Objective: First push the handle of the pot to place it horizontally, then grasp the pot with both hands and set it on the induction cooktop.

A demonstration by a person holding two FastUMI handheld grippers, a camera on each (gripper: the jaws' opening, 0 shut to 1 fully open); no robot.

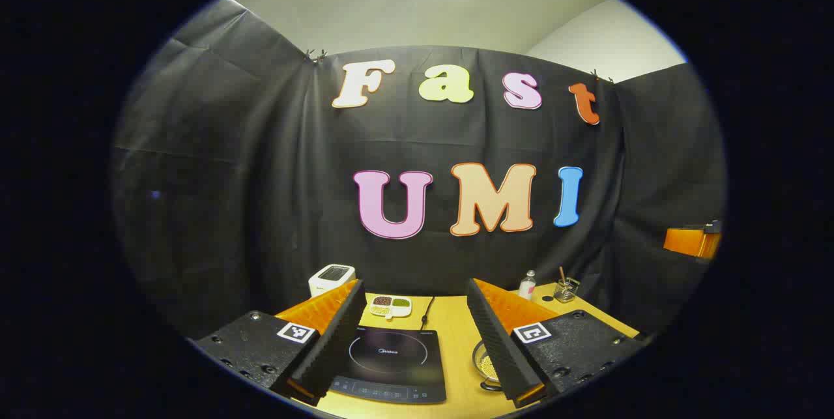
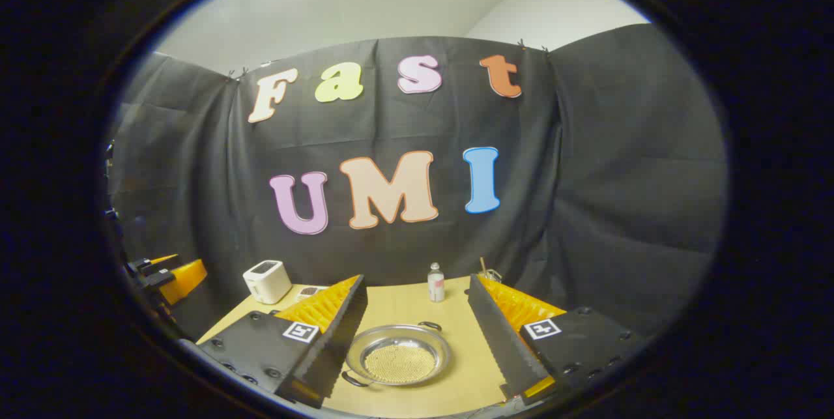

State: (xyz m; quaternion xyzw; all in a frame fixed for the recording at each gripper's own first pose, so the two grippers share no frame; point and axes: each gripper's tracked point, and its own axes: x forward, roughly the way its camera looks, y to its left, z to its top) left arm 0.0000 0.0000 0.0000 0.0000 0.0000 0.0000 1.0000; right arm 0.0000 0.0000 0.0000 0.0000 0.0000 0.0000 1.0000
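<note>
A shallow steel pot (image 2: 397, 357) with small yellow grains inside rests on the wooden table (image 2: 397, 305), low between the fingers of my right gripper (image 2: 416, 279), which is open and holds nothing. One loop handle (image 2: 430, 326) points far right, the other (image 2: 352, 380) near left, so they lie on a slant. In the left gripper view, the black induction cooktop (image 1: 391, 360) lies flat between the fingers of my open left gripper (image 1: 414, 285). The pot's rim (image 1: 483, 361) peeks out to its right, partly hidden by my right finger.
A white toaster (image 1: 331, 279) (image 2: 267, 280) stands at the back left, with a divided dish of beans (image 1: 389, 305) beside it. A small bottle (image 2: 436, 282) (image 1: 528, 283) and a glass holder (image 1: 565, 288) stand at the back right. The cooktop's cord (image 1: 427, 311) runs toward the wall.
</note>
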